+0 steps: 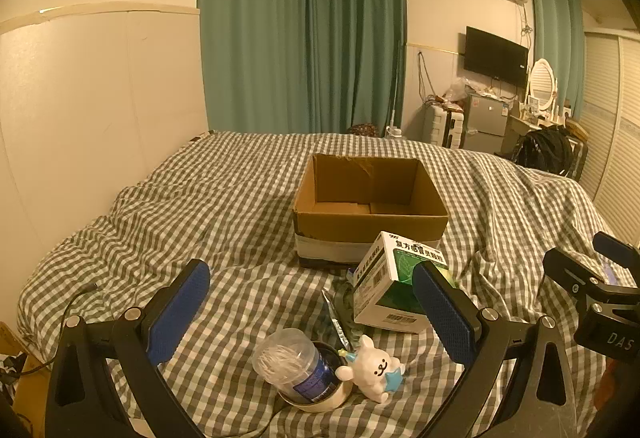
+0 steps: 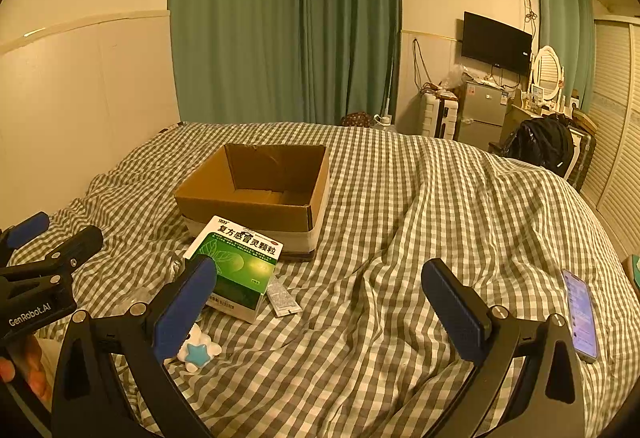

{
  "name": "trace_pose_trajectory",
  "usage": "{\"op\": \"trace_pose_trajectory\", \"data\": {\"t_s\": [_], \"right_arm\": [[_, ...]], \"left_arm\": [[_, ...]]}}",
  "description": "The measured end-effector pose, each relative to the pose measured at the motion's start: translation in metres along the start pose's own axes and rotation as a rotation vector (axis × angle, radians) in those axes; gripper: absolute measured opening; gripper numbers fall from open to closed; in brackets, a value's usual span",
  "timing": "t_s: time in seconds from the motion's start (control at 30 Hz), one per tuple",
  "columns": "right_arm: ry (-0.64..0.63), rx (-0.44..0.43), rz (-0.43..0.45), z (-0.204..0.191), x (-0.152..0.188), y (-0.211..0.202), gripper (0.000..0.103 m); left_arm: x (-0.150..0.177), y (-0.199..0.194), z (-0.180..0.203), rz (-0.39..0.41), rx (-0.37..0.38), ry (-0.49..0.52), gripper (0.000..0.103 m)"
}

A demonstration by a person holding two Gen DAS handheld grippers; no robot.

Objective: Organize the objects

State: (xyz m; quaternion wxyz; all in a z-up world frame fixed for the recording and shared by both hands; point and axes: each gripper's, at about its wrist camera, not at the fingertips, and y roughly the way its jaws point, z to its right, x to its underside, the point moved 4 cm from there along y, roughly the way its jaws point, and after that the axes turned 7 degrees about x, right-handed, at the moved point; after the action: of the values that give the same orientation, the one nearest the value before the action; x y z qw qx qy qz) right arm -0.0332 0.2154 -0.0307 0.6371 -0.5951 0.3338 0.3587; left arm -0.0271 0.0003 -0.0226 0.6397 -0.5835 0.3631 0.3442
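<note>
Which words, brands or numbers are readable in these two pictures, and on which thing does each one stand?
"999" and "复方感冒灵颗粒": medicine box.
"GenRobot.AI": body of the left gripper.
"DAS": body of the right gripper.
Too small or blurred: barcode digits on the box, bottle label, sachet, phone screen.

My left gripper has its two blue pads wide apart and holds nothing. Between them, at 6 o'clock, a clear plastic jar of toothpicks lies on its side in a small round tin. Just beside it, toward 5 o'clock, lies a white toy animal with a blue star. Above the toy, a silver sachet lies on the checked bed cover. A green and white medicine box rests tilted near my right pad. Toward 12 o'clock stands an open cardboard box, with nothing inside. At 3 o'clock my right gripper shows only in part.
</note>
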Motion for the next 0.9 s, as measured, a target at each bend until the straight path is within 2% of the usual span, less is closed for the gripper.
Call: {"op": "trace_pose_trajectory", "data": {"t_s": [0.9], "right_arm": [[-0.007,-0.007,0.0,-0.0008,0.0005,-0.0007,0.103]], "left_arm": [[0.0032,-0.0012,0.0016,0.001,0.007,-0.005,0.103]]}}
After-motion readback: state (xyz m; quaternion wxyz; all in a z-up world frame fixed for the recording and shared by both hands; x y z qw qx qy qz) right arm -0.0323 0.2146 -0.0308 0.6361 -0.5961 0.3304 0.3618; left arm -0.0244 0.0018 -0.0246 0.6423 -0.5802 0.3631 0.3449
